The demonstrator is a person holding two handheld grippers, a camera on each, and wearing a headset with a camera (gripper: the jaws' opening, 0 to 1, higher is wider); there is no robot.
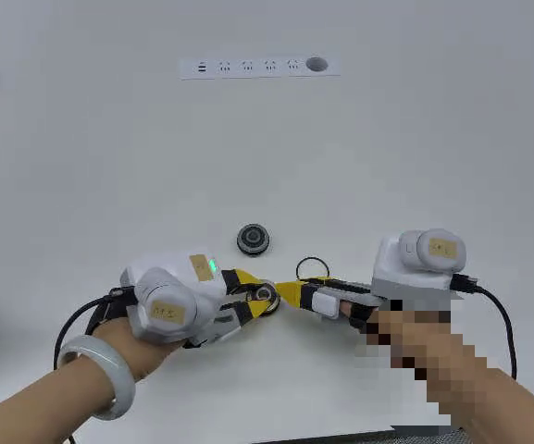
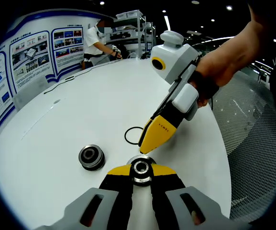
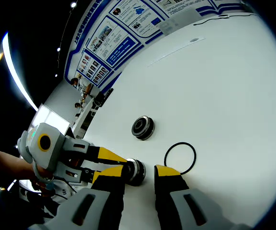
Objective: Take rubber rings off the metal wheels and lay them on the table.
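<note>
My left gripper (image 1: 260, 299) is shut on a small metal wheel (image 1: 267, 296), its yellow jaws clamped on either side of the wheel (image 2: 141, 170) just above the white table. My right gripper (image 1: 291, 292) points at that wheel from the right, its jaws open, with the wheel (image 3: 137, 171) close to its left jaw. A loose black rubber ring (image 1: 313, 268) lies flat on the table just behind the right gripper's tips. A second wheel (image 1: 253, 239), still wearing its black rubber ring, stands further back. The same second wheel (image 2: 91, 156) and loose ring (image 3: 180, 157) show in the gripper views.
A white power strip (image 1: 259, 66) lies at the far side of the white table (image 1: 109, 166). A black cable (image 1: 493, 310) trails from the right gripper. A person (image 2: 95, 43) stands at the table's far end beside shelving.
</note>
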